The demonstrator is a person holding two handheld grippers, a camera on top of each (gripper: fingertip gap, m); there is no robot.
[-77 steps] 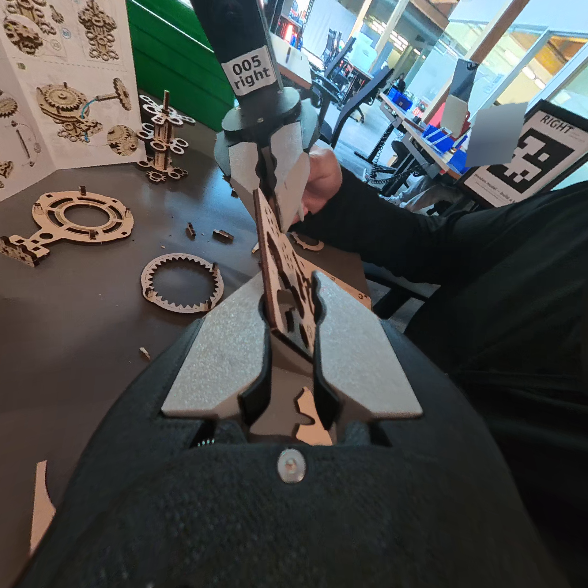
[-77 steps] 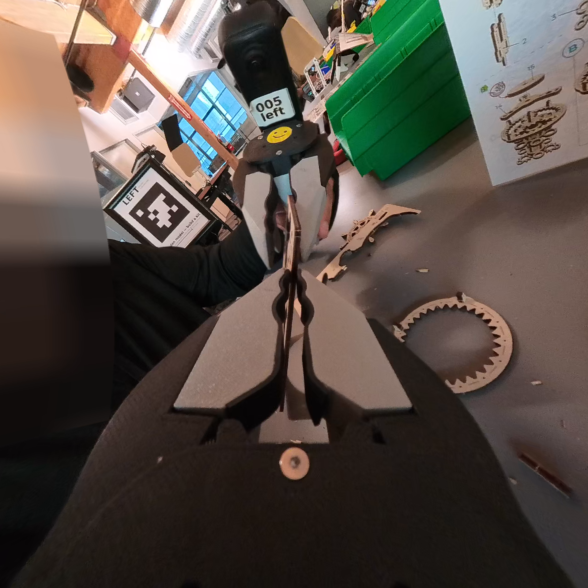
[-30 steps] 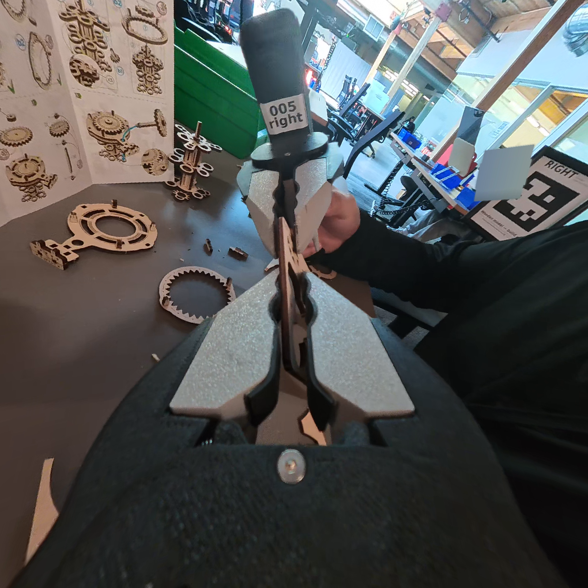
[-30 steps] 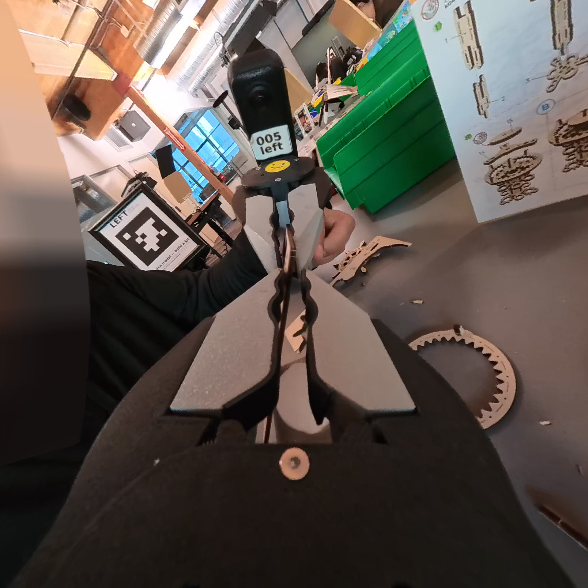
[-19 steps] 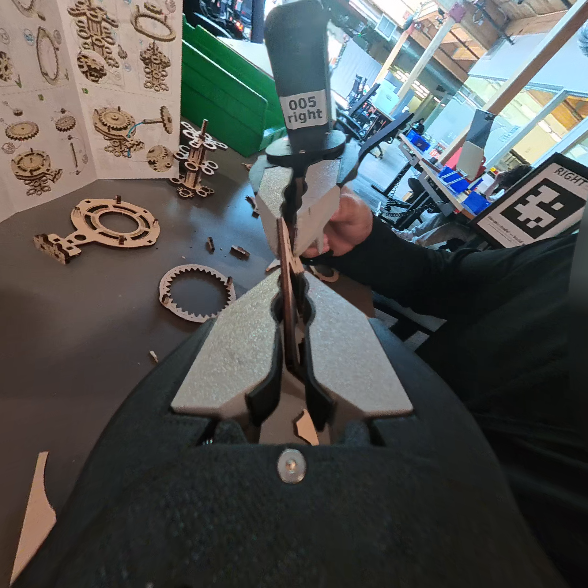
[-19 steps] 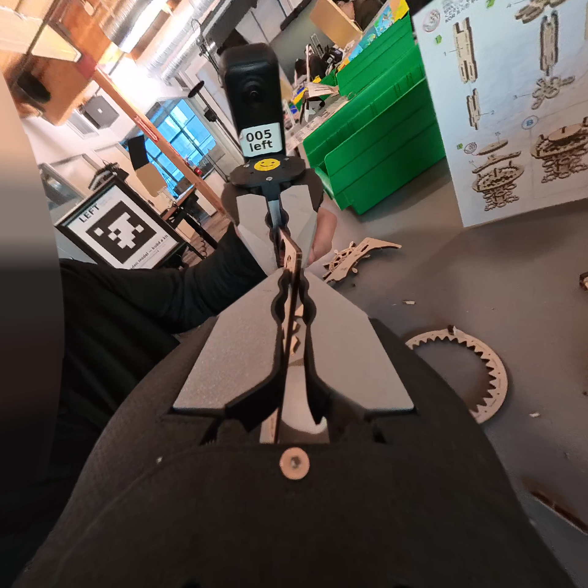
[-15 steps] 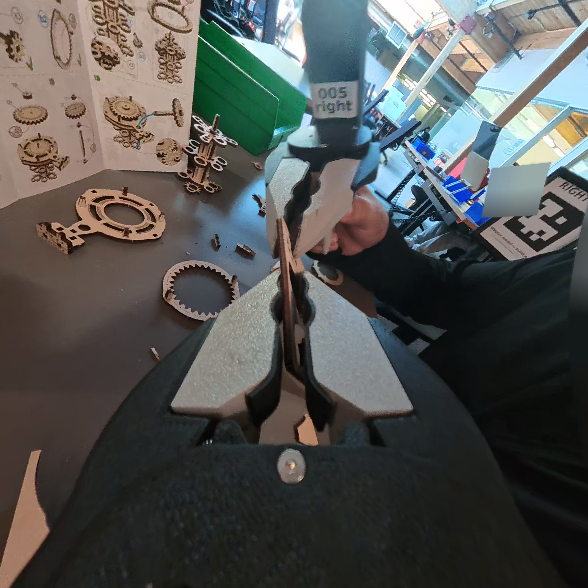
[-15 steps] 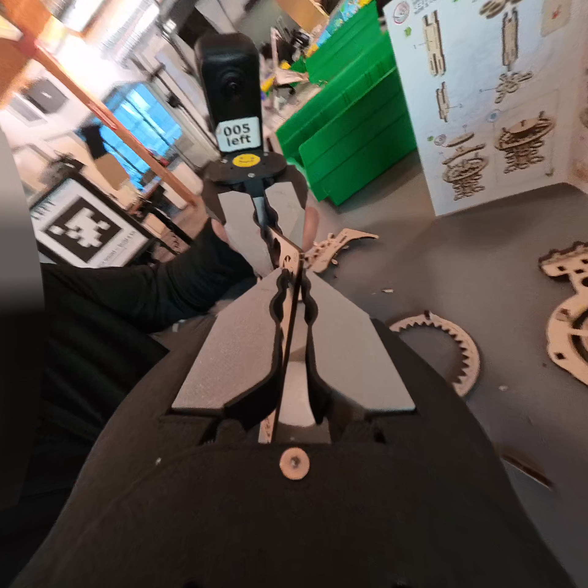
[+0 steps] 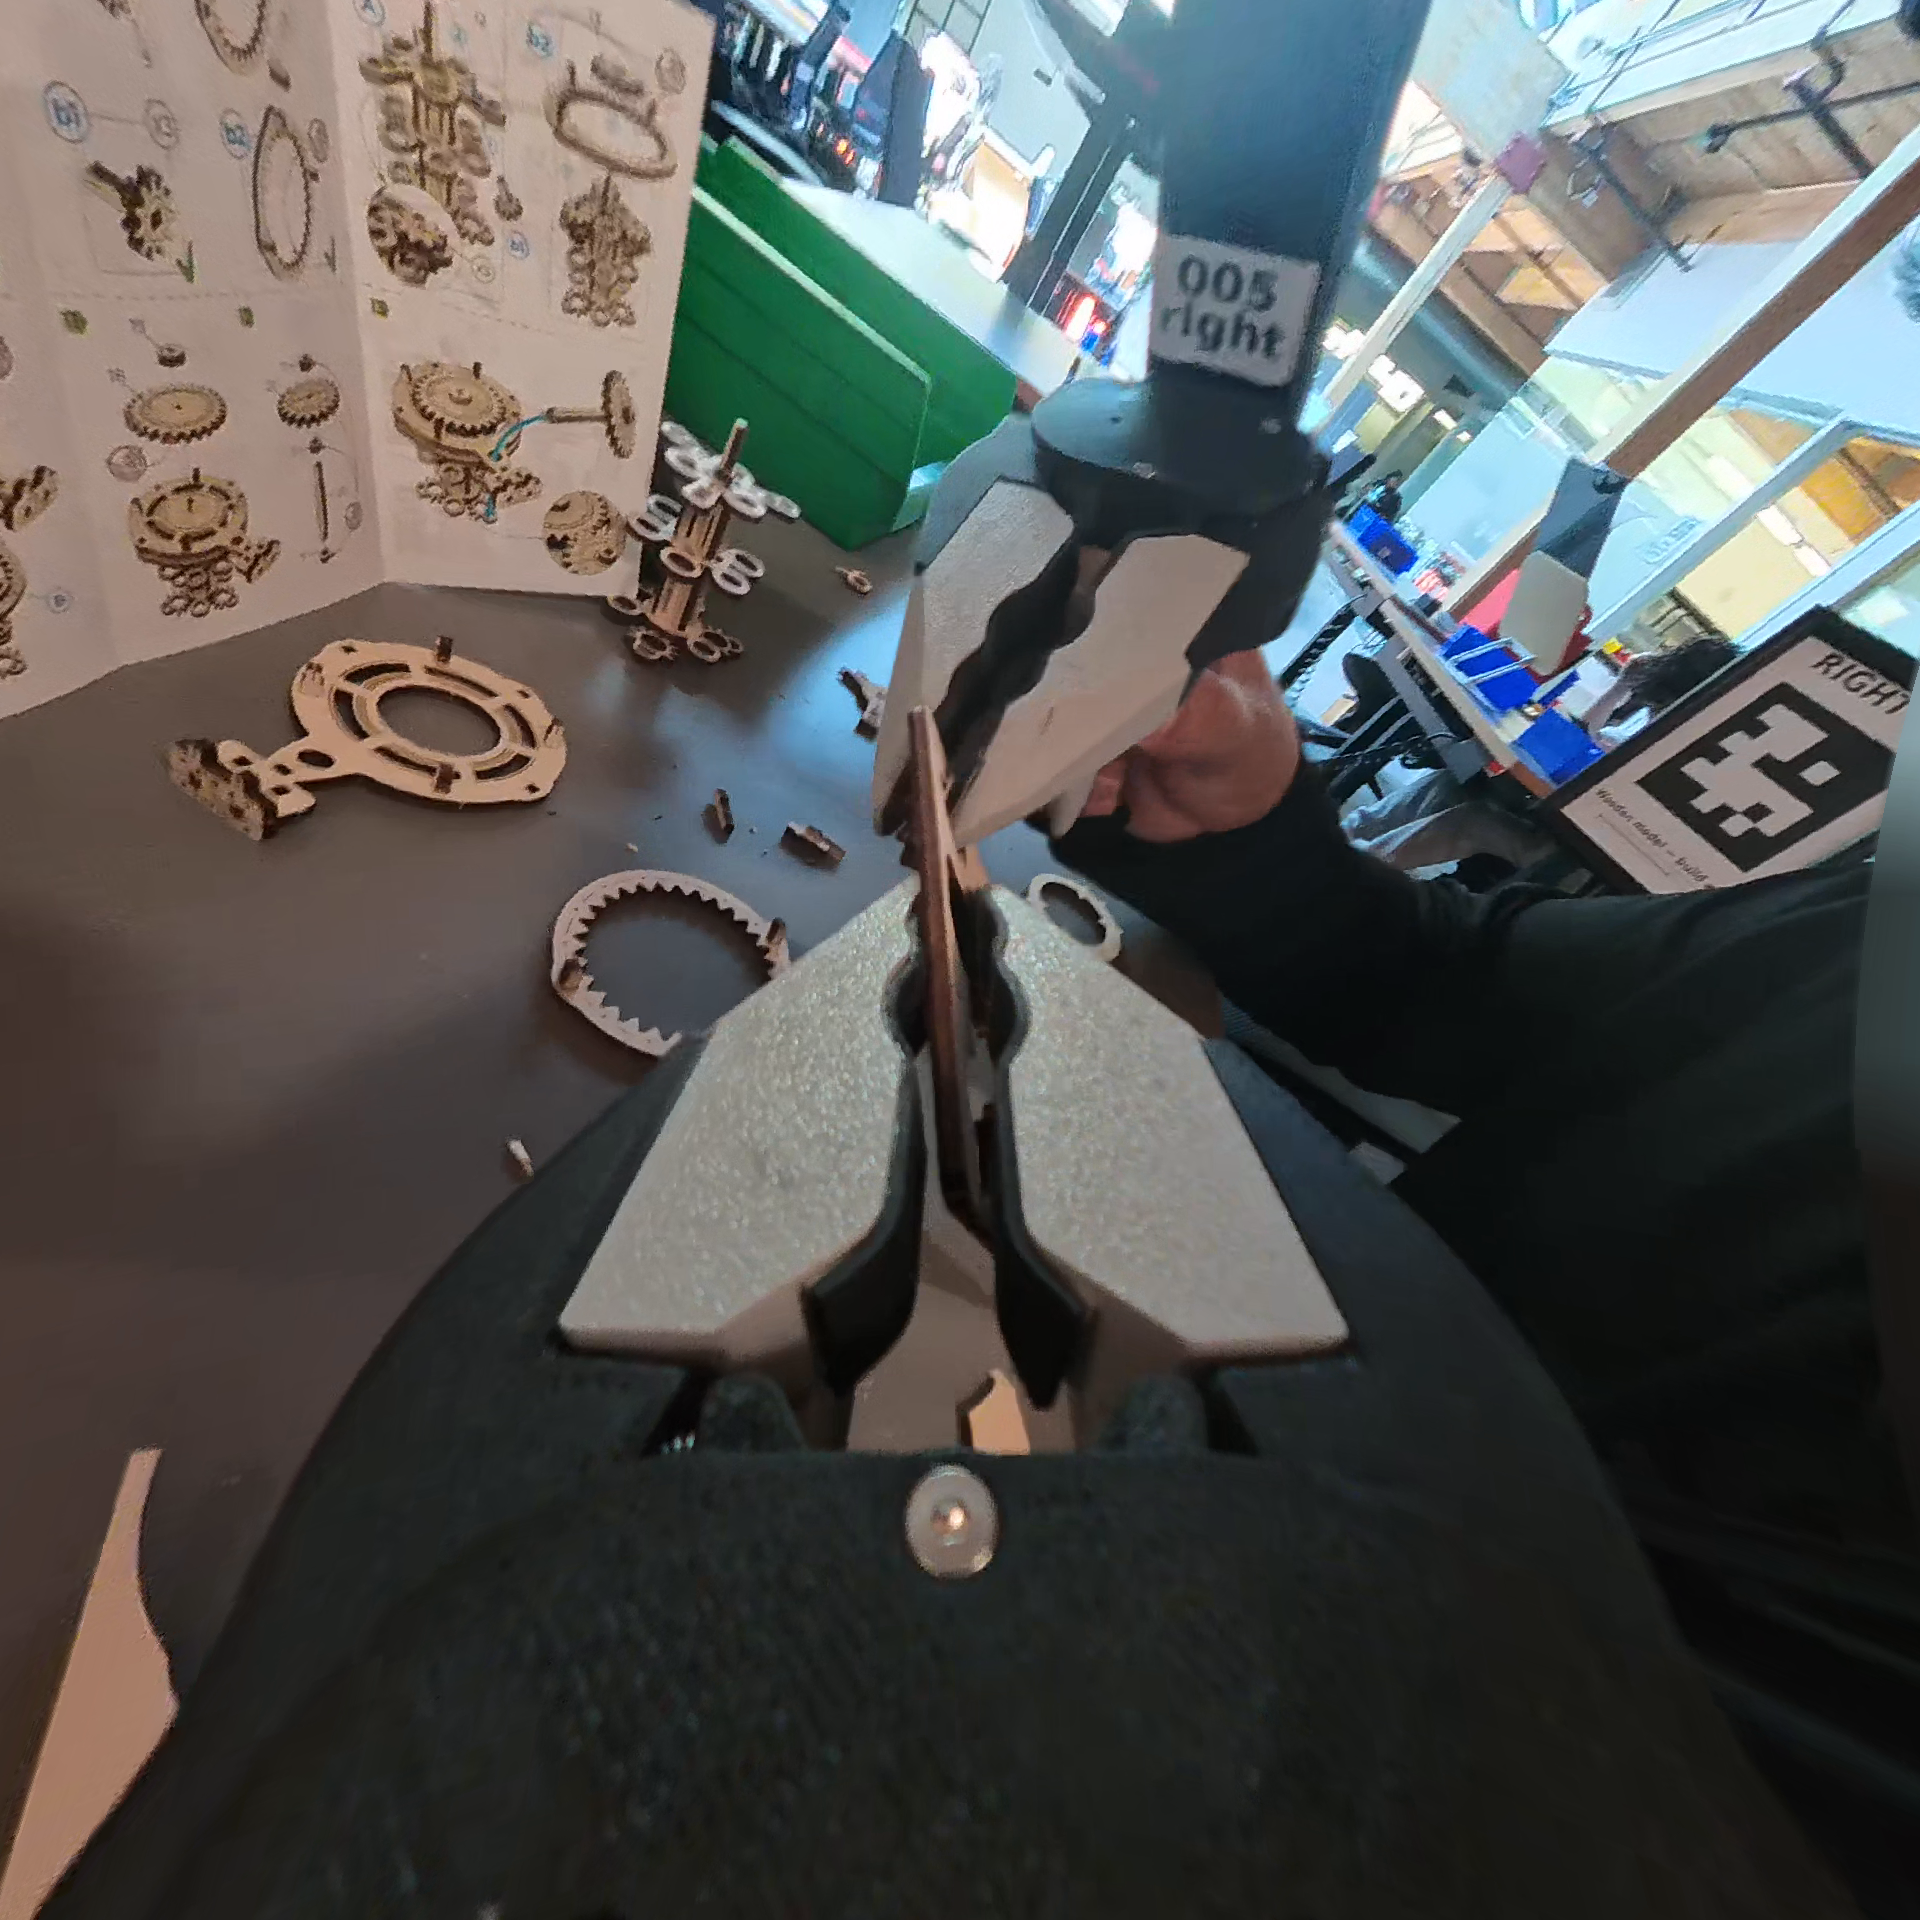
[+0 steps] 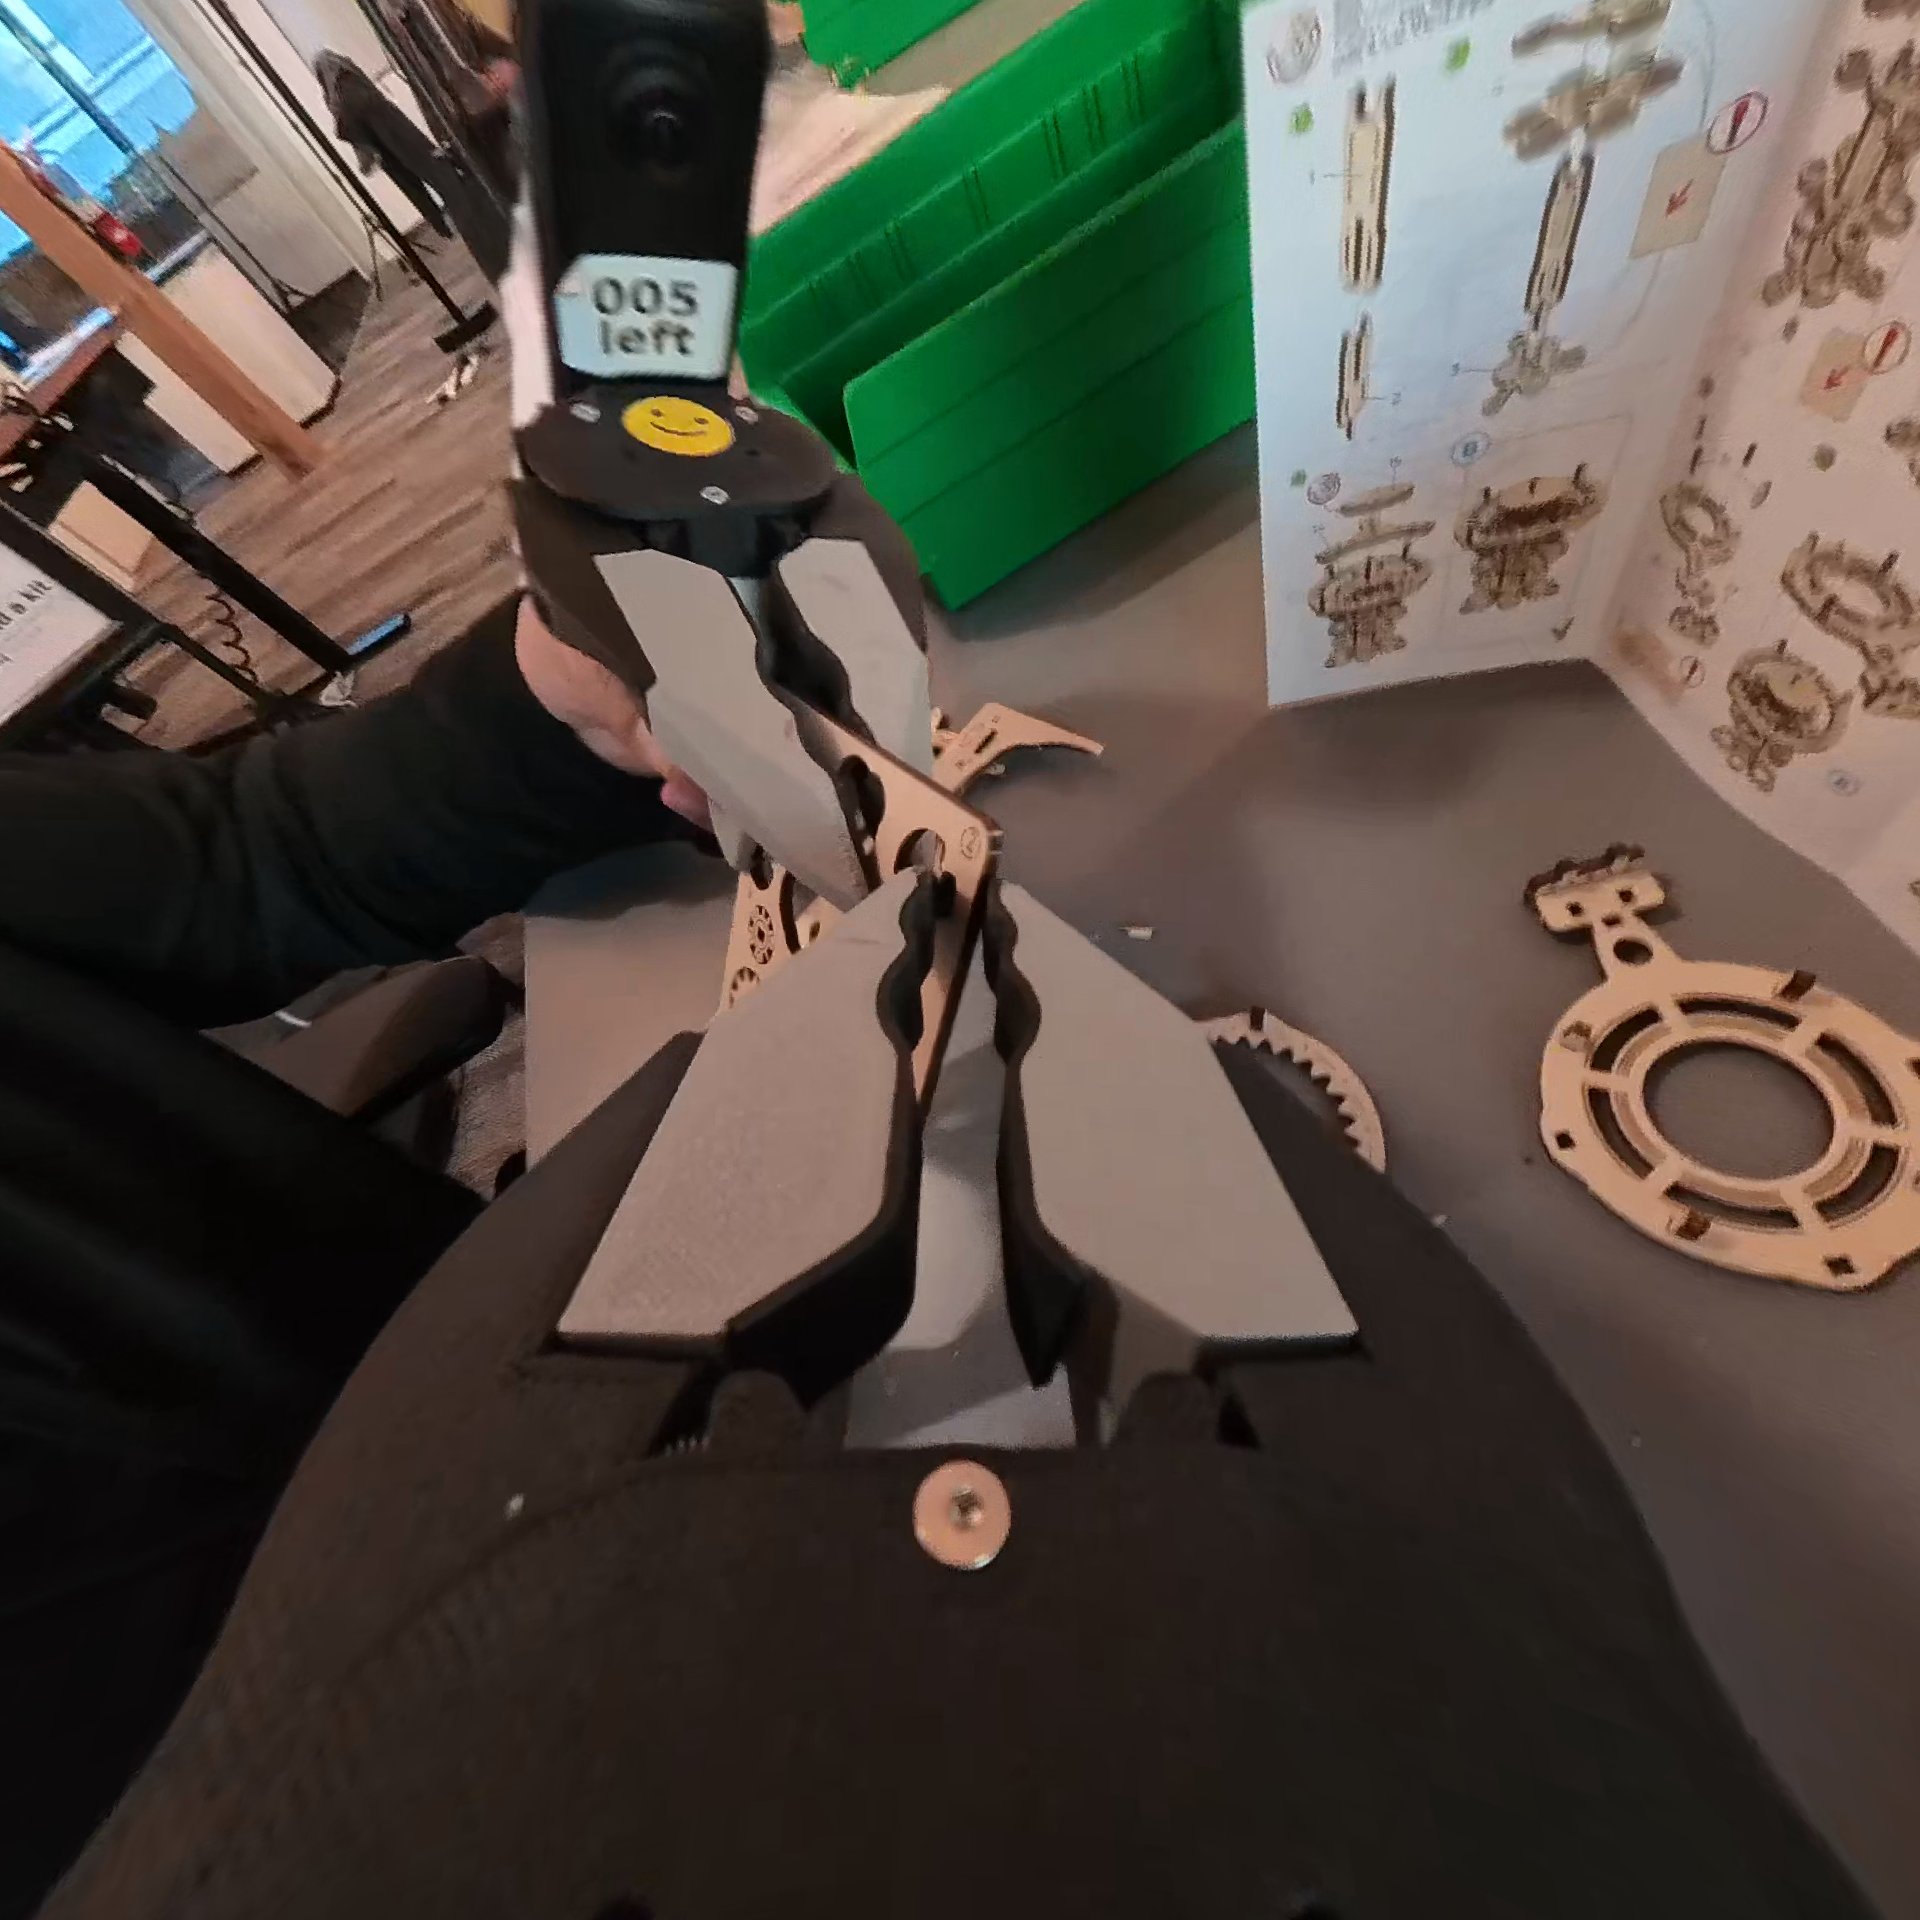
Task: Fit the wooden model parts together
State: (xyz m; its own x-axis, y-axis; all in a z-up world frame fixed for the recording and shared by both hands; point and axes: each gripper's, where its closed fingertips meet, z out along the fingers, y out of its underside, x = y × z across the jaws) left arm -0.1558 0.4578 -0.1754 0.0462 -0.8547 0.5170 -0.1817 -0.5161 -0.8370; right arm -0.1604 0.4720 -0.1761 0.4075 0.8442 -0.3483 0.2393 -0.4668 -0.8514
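A thin wooden plate [image 9: 933, 831] with cut-outs is held in the air between both grippers, above the dark table [image 9: 260, 1091]. My left gripper [image 9: 951, 920] is shut on its near edge, the plate edge-on between the fingers. My right gripper [image 9: 925, 816] comes down from above and clamps the plate's far end. In the right wrist view the plate [image 10: 920, 831] runs at a slant from my right gripper [image 10: 951, 904] into the left gripper [image 10: 873, 821]. A toothed wooden ring [image 9: 665, 956] lies on the table just beyond.
A round wooden frame with a stem [image 9: 395, 727] and an upright spindle assembly [image 9: 691, 551] stand by the folded instruction sheet [image 9: 312, 312]. Green bins [image 9: 810, 384] are behind. Small wood bits [image 9: 800, 842], a small ring [image 9: 1075, 914] and a curved part [image 10: 1013, 738] lie about. My left and right fingertips are right by each other.
Both grippers stay shut on the plate. The right gripper has risen and tilted over the left one, and its view has swung right, so the plate now shows at a slant.
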